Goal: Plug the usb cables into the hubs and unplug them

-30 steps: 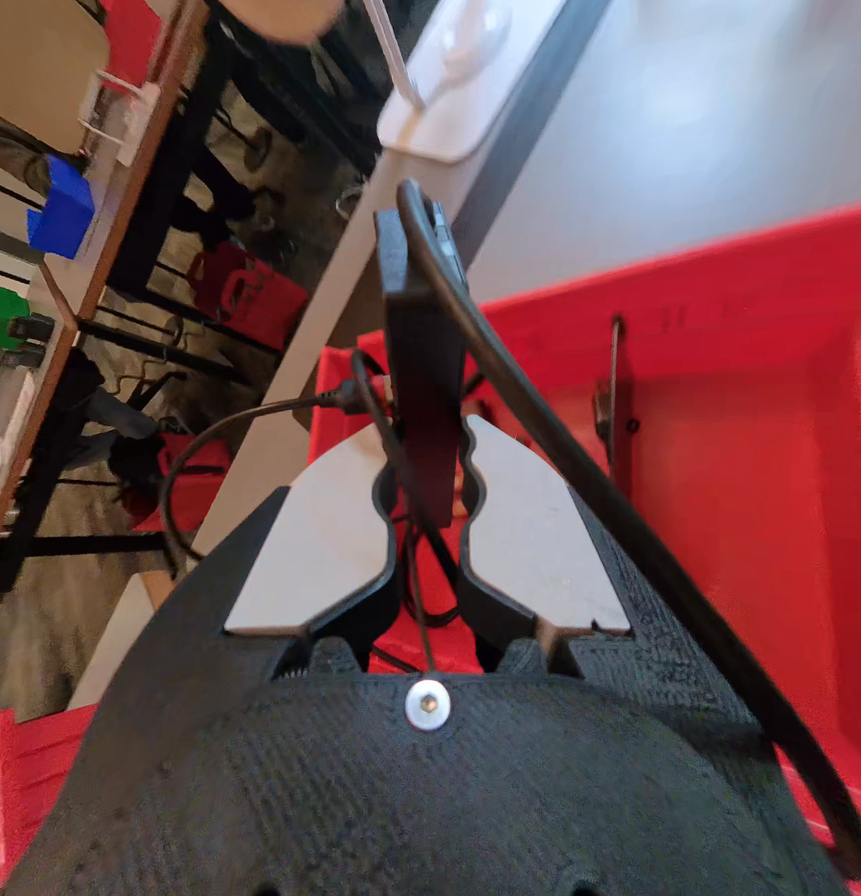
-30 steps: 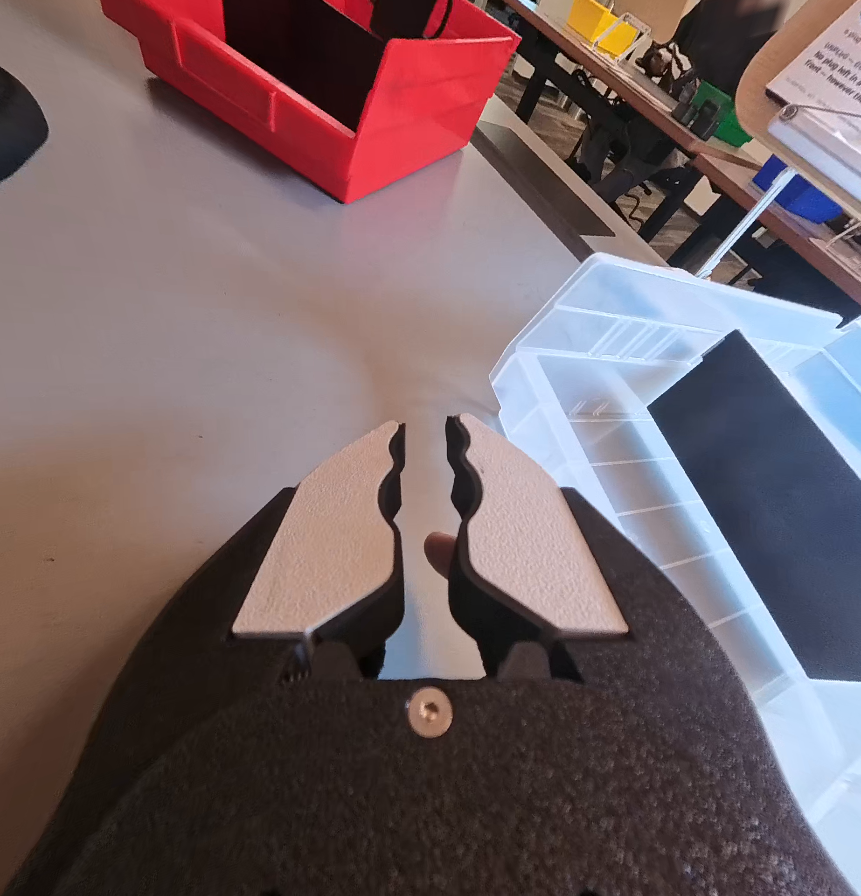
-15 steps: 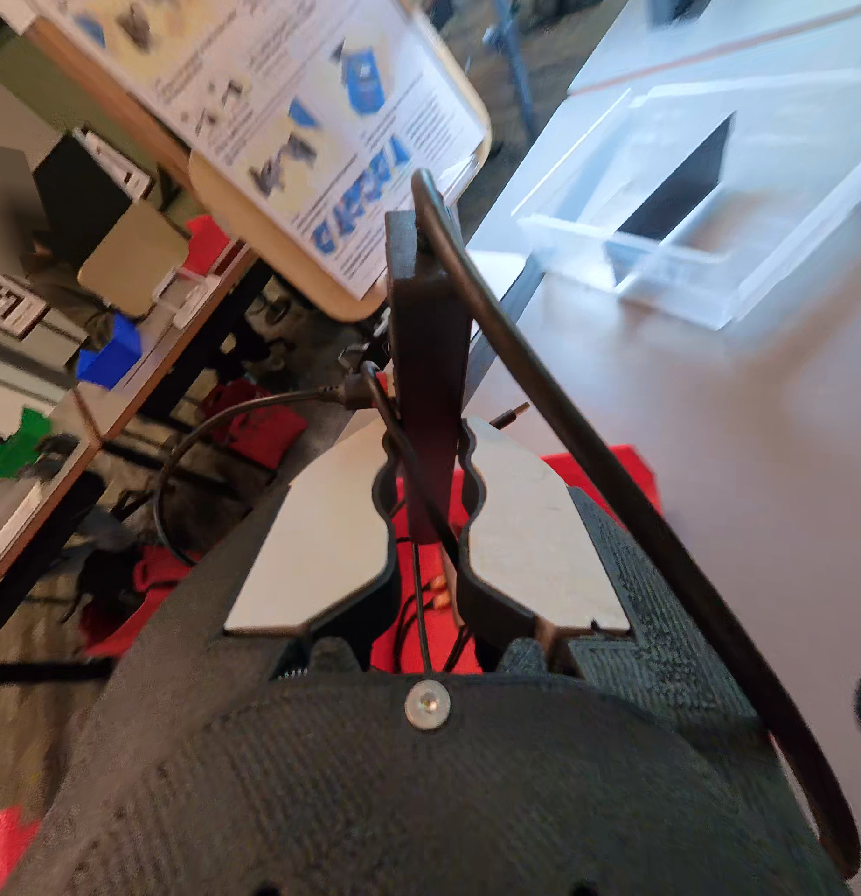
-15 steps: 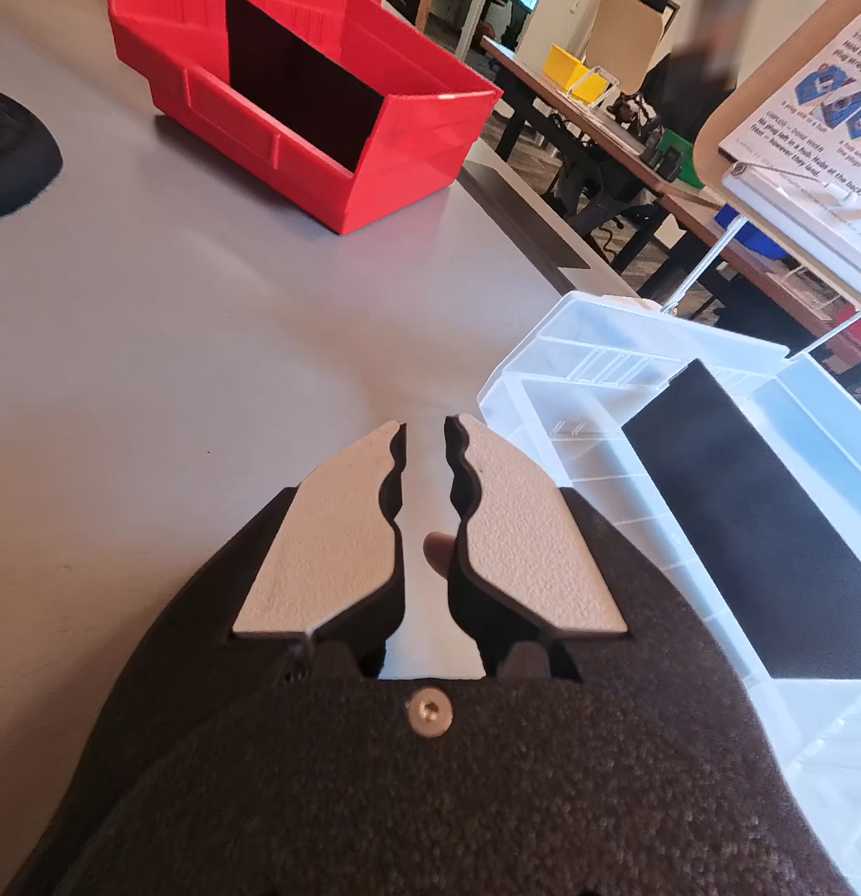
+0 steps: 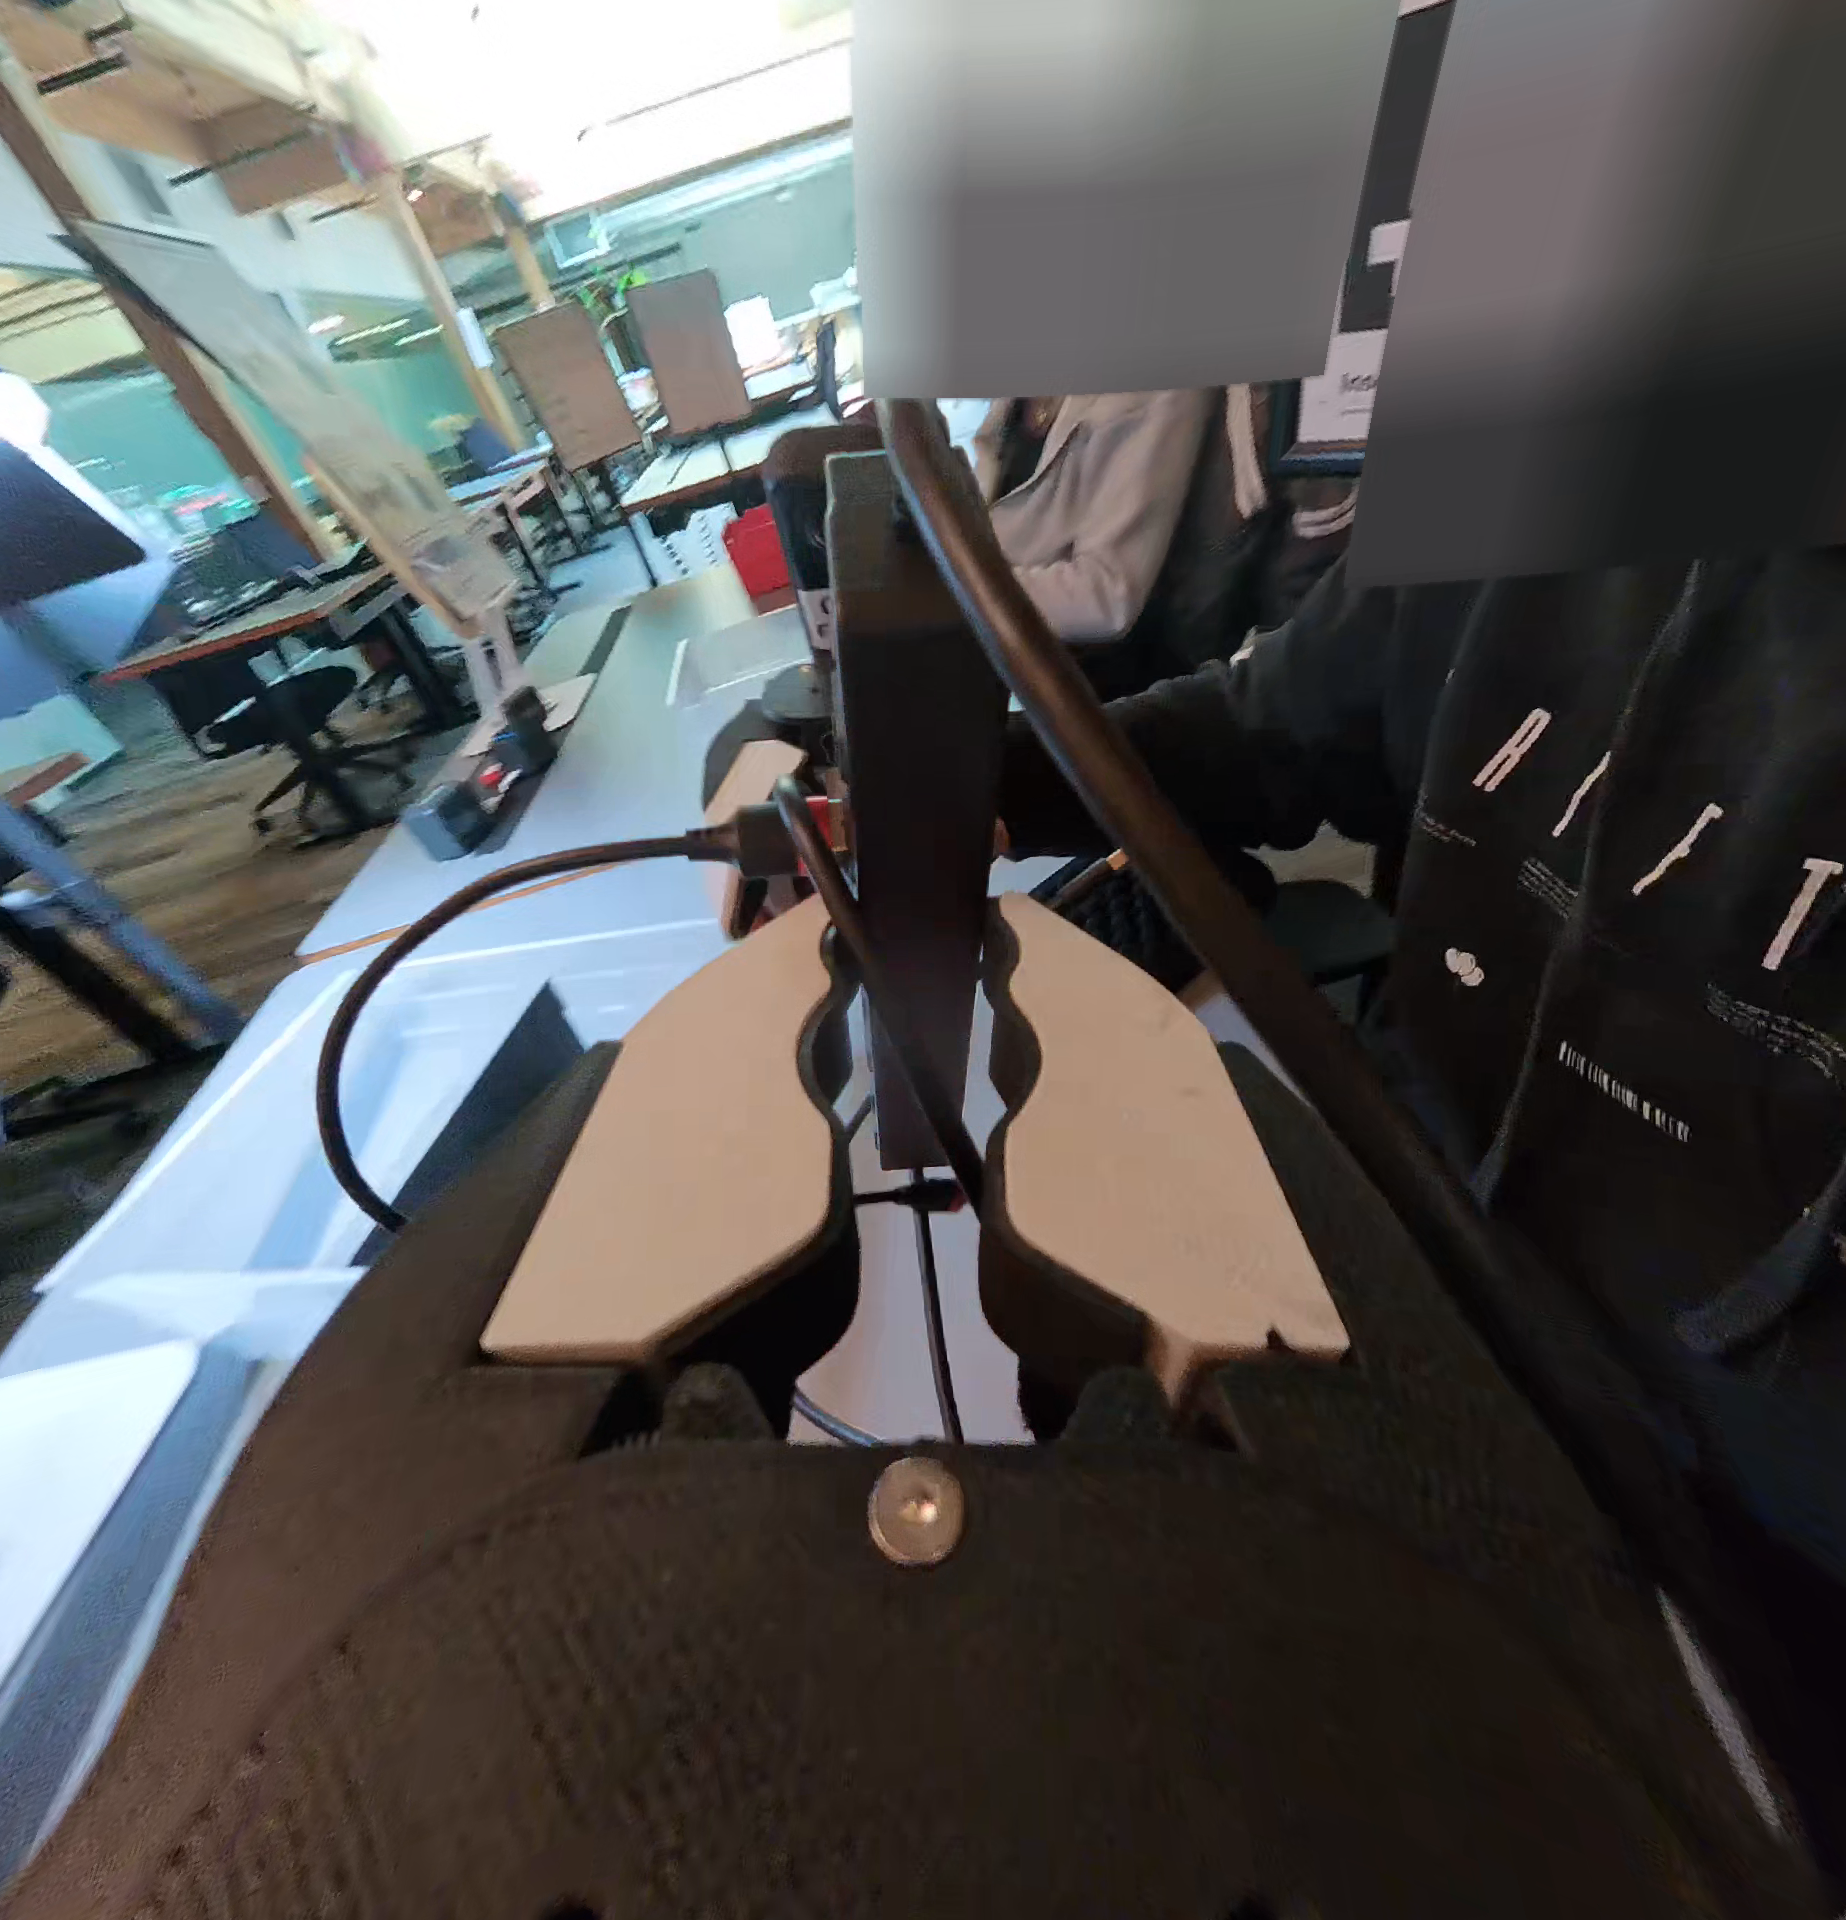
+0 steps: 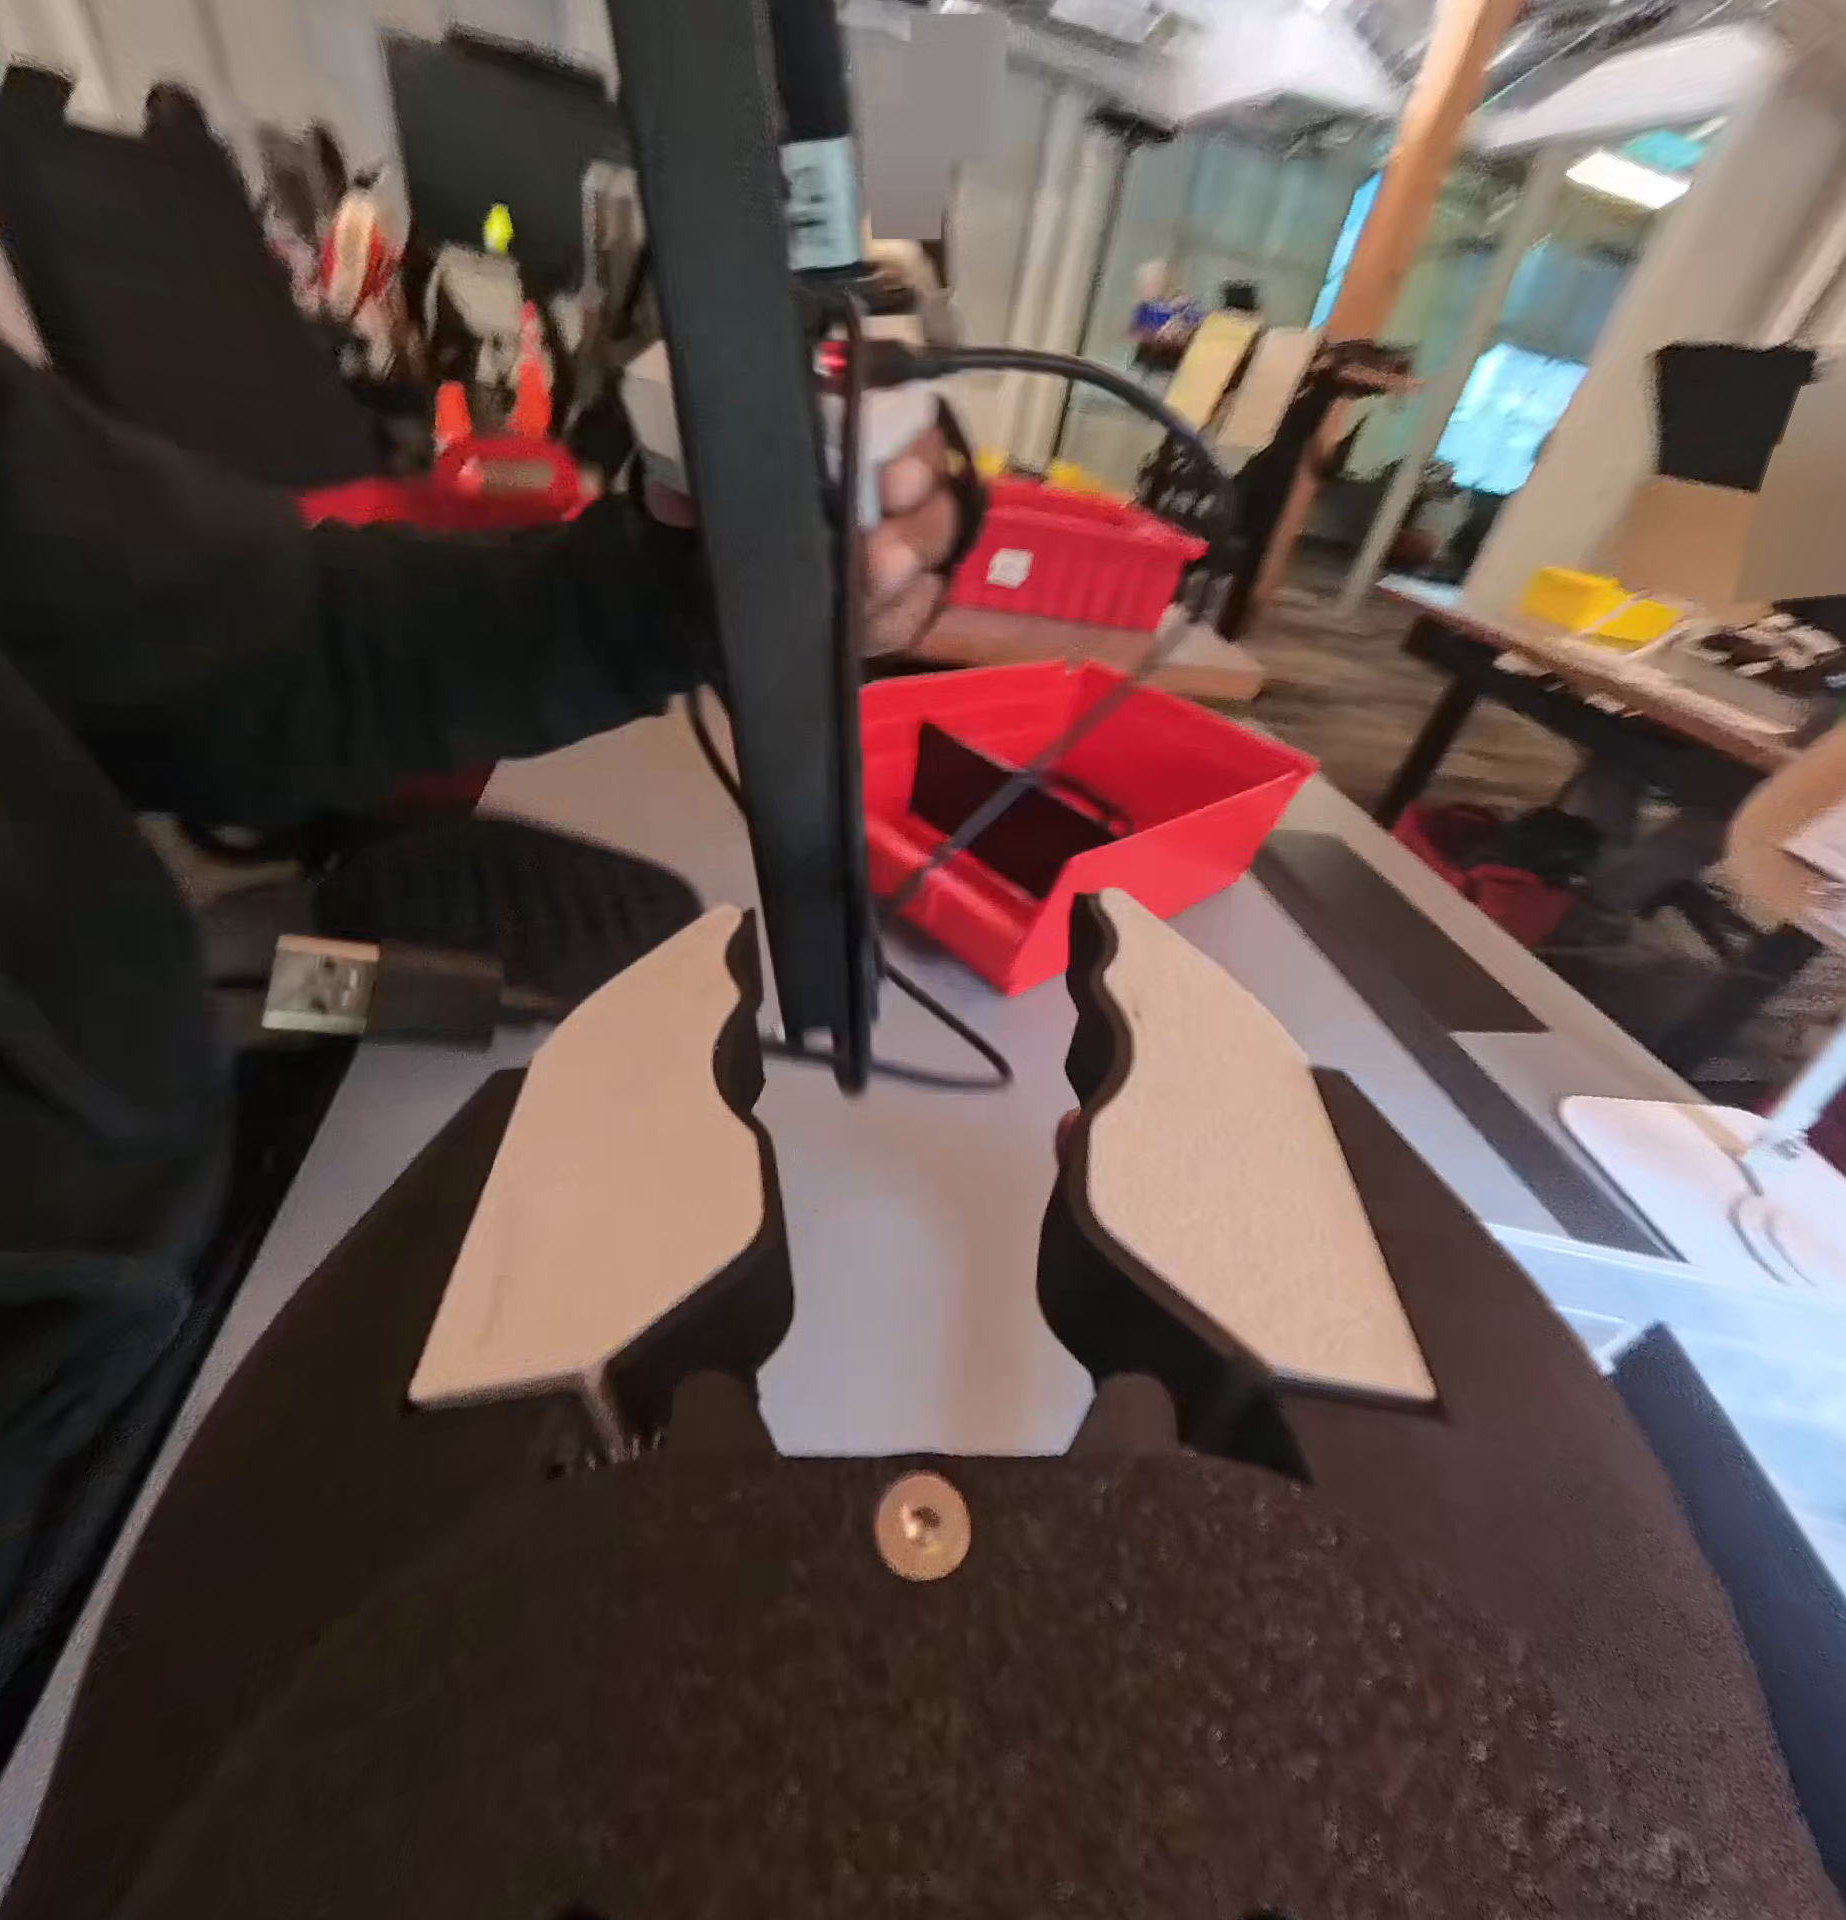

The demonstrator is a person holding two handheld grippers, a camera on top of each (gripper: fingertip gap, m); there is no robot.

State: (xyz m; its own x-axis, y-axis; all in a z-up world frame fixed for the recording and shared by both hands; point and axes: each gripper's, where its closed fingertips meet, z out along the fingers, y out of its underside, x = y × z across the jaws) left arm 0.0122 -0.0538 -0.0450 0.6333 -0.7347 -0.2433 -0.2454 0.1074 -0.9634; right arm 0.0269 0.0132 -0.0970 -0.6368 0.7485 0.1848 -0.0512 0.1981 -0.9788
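Lifted clear of the red bin (image 6: 1095, 831), the flat black hub (image 5: 914, 831) stands upright, pinched in the left gripper (image 5: 914, 1039), one cable (image 5: 462, 935) plugged in its side. Right gripper (image 6: 914, 997) now spread, hub end between its fingers, above smooth grey surface (image 6: 1314, 997).

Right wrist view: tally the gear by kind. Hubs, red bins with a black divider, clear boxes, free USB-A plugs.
hub: 1
red bin with a black divider: 1
clear box: 1
free USB-A plug: 1
Total: 4
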